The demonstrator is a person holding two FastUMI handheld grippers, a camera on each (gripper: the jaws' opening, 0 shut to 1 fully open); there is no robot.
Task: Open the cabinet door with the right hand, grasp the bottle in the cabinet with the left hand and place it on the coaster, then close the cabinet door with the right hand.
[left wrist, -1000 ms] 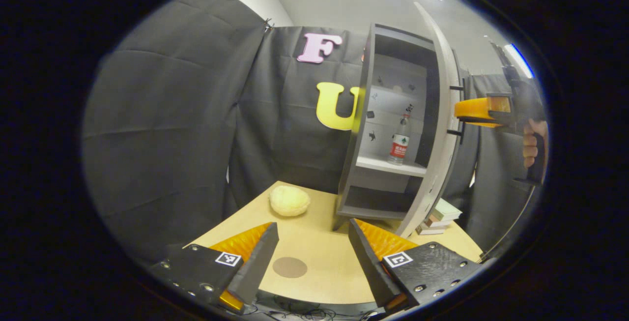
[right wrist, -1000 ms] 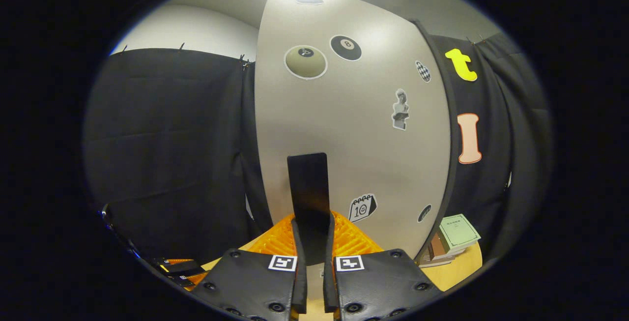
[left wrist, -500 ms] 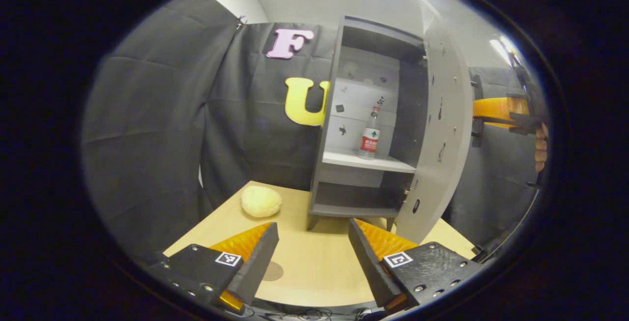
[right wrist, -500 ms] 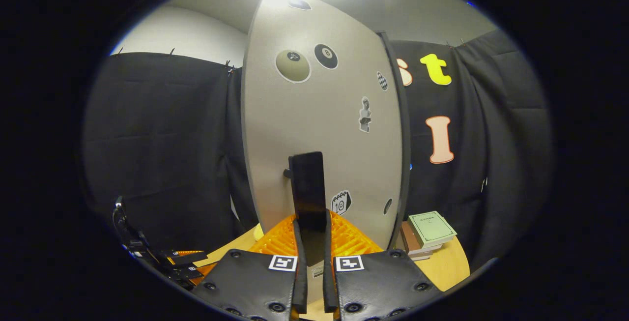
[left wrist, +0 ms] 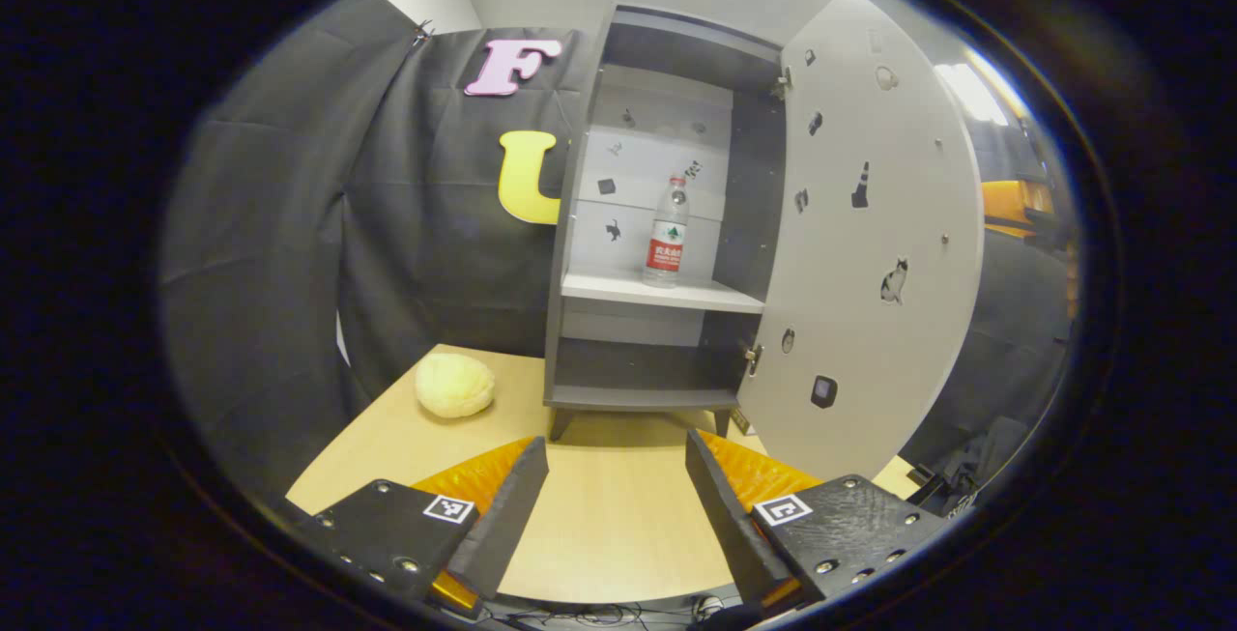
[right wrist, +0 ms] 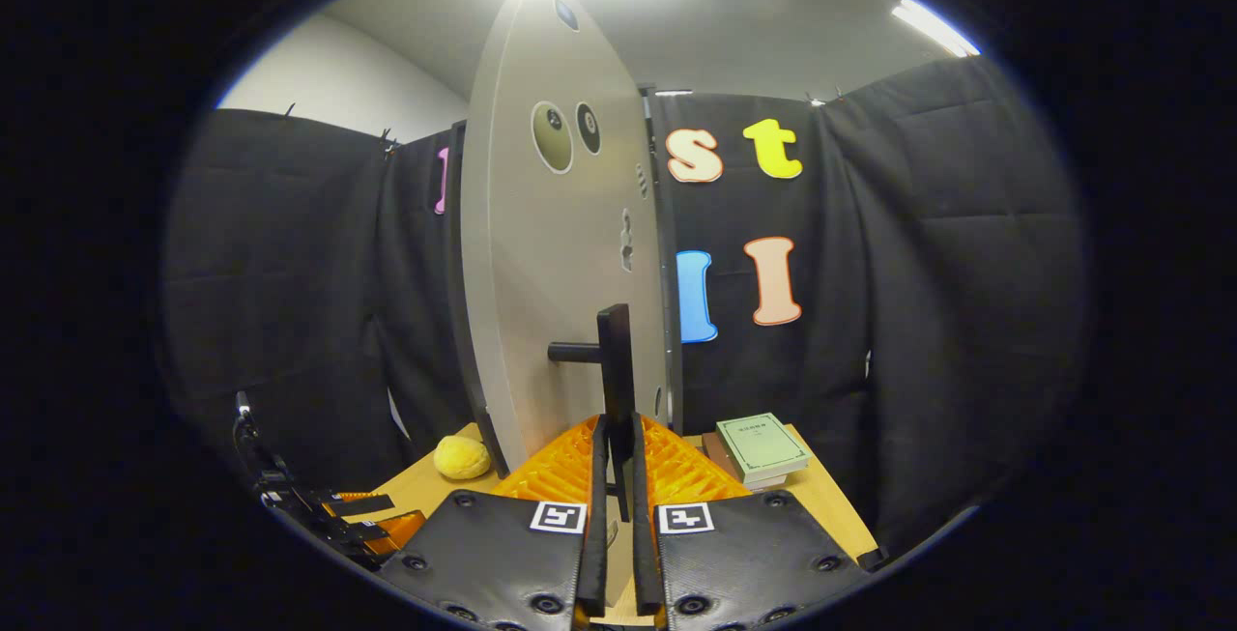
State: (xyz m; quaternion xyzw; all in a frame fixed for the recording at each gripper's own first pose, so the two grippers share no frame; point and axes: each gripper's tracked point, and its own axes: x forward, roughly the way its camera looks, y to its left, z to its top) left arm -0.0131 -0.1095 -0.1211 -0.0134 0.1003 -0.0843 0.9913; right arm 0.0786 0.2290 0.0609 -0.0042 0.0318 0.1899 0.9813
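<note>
Pinching the flat black bar handle [right wrist: 616,370] between both fingers, my right gripper [right wrist: 618,505] held the smooth grey cabinet door [right wrist: 560,273] wide. My left gripper [left wrist: 609,505] was spread, empty; the clear plastic red-labelled bottle [left wrist: 667,235] stood upright on the shelf [left wrist: 657,291] well beyond its jaws.

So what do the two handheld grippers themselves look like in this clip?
The left gripper has two wedge-shaped fingers on flat dark plates studded with screws, each plate carrying a small square black-and-white marker, and loose cables hang below it. The right gripper has the same plates and square markers, with ribbed surfaces beside its fingers.
</note>
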